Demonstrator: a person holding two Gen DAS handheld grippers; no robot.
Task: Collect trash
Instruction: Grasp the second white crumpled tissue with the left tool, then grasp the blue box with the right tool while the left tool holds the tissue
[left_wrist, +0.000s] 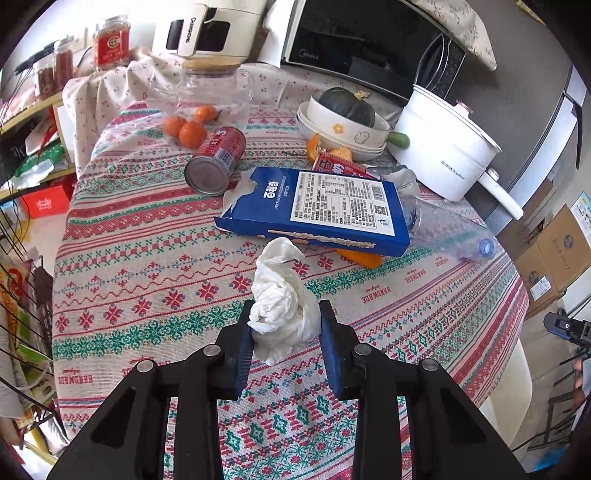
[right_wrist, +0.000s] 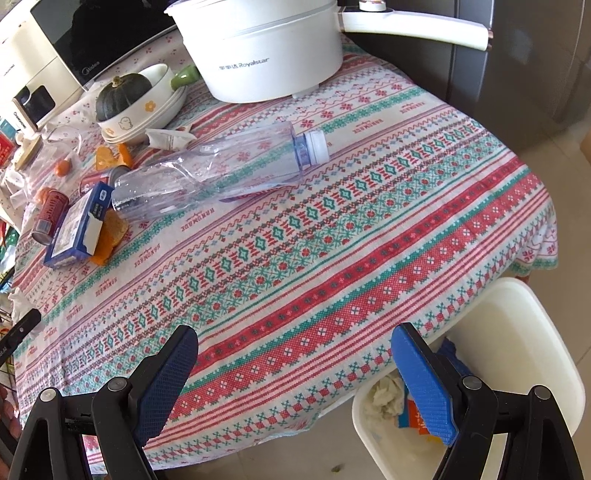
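My left gripper (left_wrist: 286, 325) is shut on a crumpled white tissue (left_wrist: 282, 306), held just above the patterned tablecloth (left_wrist: 147, 266). Beyond it lie a blue box (left_wrist: 317, 206), a red can (left_wrist: 216, 160) on its side, orange peel (left_wrist: 364, 258) and a clear plastic bottle (left_wrist: 454, 229). My right gripper (right_wrist: 293, 354) is open and empty over the near table edge. The bottle (right_wrist: 207, 173), the blue box (right_wrist: 79, 225) and the can (right_wrist: 48, 216) lie far ahead of it. A white bin (right_wrist: 391, 406) with trash inside stands below, by the right finger.
A white electric pot (right_wrist: 266, 55), stacked bowls with a dark squash (right_wrist: 129, 103), tangerines (left_wrist: 188, 127), a glass jar (left_wrist: 218, 88) and a microwave (left_wrist: 369, 40) crowd the back. A white chair (right_wrist: 517, 332) stands by the table's edge. Cardboard boxes (left_wrist: 554, 251) sit on the floor.
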